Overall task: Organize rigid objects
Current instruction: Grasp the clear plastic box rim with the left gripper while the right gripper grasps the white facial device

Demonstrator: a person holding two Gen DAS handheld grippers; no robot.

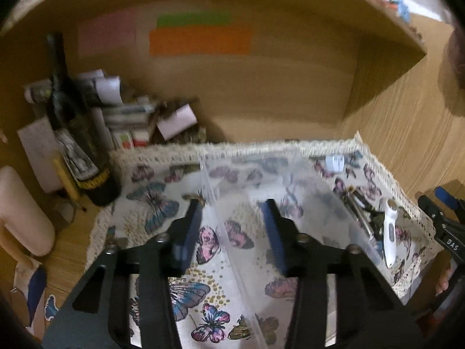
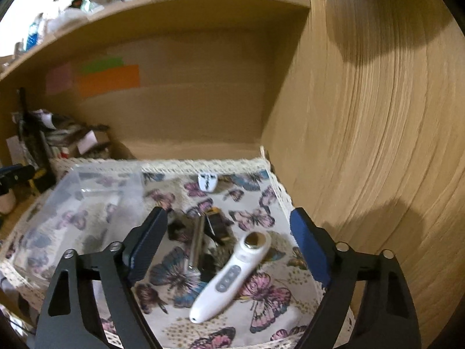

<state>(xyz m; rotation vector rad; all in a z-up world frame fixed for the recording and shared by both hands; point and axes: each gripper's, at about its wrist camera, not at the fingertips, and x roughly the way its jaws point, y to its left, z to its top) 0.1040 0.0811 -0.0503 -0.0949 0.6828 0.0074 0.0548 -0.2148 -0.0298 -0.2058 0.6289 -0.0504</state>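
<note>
The left tool [image 1: 234, 206] hangs over a clear plastic box [image 1: 261, 180] that stands on a butterfly-print cloth [image 1: 186, 290] with a lace edge. The box's thin inner divider runs between the two blue pads, which stand partly apart on either side of it; whether they touch it cannot be told through the blur. To this tool's left, beyond the cloth, stands a dark bottle [image 1: 72, 133] against a pile of papers and small boxes [image 1: 128, 116].

The right tool [image 2: 229, 224] is spread wide with nothing pinched. Just ahead of it and between its fingers lies a white handheld device [image 2: 229, 276] with a round metal head and grey buttons, beside a heap of dark metal pieces [image 2: 203, 232]. Farther ahead lies a small white plug adapter [image 2: 207, 181]. The plastic box sits to this tool's left, and a wooden cabinet wall [image 2: 377, 116] rises on its right.
</note>
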